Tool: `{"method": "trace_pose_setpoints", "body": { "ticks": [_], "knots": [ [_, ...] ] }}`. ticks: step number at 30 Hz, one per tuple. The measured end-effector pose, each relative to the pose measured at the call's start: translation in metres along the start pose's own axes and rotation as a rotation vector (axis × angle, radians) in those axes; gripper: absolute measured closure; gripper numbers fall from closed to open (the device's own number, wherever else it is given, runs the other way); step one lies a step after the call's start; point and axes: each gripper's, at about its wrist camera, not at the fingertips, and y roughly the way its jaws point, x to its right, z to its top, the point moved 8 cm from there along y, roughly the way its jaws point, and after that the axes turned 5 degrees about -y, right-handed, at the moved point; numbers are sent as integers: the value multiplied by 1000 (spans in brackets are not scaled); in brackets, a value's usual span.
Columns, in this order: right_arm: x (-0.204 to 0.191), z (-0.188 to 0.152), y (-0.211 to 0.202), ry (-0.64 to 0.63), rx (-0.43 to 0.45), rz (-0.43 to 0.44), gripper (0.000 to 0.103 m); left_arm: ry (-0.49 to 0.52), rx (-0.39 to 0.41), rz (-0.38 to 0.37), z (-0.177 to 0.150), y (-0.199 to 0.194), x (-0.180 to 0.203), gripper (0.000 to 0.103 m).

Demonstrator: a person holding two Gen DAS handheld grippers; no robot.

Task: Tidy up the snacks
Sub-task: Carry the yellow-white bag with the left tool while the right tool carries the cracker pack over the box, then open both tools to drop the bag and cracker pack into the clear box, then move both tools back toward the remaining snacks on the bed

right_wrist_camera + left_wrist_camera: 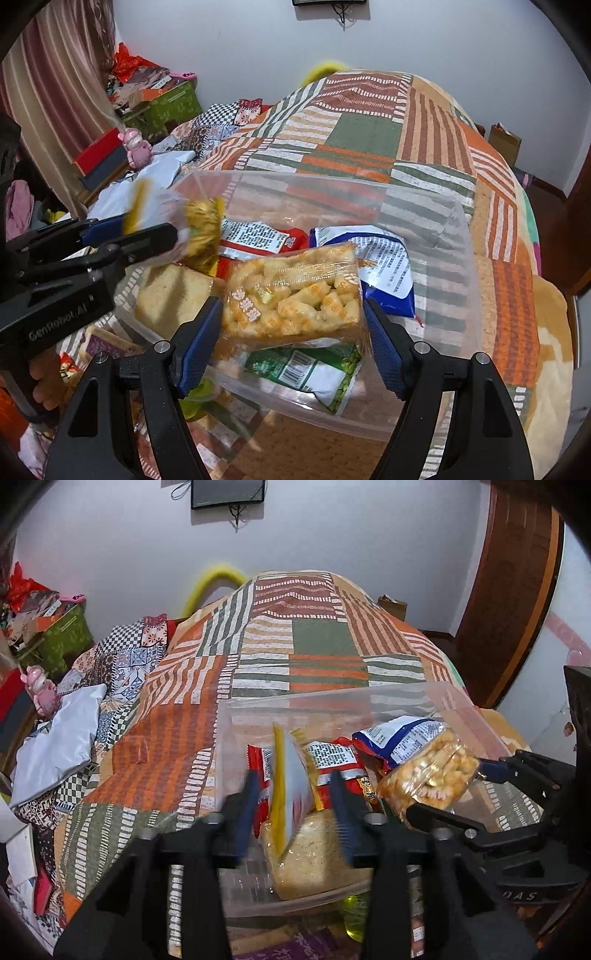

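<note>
— Jaws, report?
— Left gripper (295, 812) stands part-open around the yellow packet (286, 794), pads apart from it. Right gripper (291, 328) clamps the rice-puff bag (295, 295) over the clear bin (424, 206).
— Next?
— Probably release it toward twelve o'clock, inside.

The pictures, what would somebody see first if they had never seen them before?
The clear bin on the striped quilt, with snack packs piled inside. Right over it, the right gripper squeezes a bag of puffed snacks. Next to it, the left gripper stands a little apart around a yellow-edged packet, above a pale crumbly block in the bin.
</note>
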Motion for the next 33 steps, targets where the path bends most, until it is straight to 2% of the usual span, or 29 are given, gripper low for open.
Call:
{"method": "trace_pose_setpoints", "body": {
  "ticks": [2, 9, 18, 26, 33],
  "knots": [
    [-1, 1, -2, 0, -1, 10, 29, -7, 22, 12, 2, -5, -2, 49],
    [-4, 5, -17, -17, 28, 0, 29, -11, 39, -17, 3, -24, 1, 43],
    [-12, 0, -56, -67, 89, -47, 29, -3, 74, -34, -7, -61, 9, 35],
    [-14, -13, -91, -72, 137, -65, 29, 0, 68, -24, -26, -85, 5, 31],
    [-14, -38, -102, -85, 123, -90, 28, -7, 35, -4, -49, -94, -11, 23]
  ]
}}
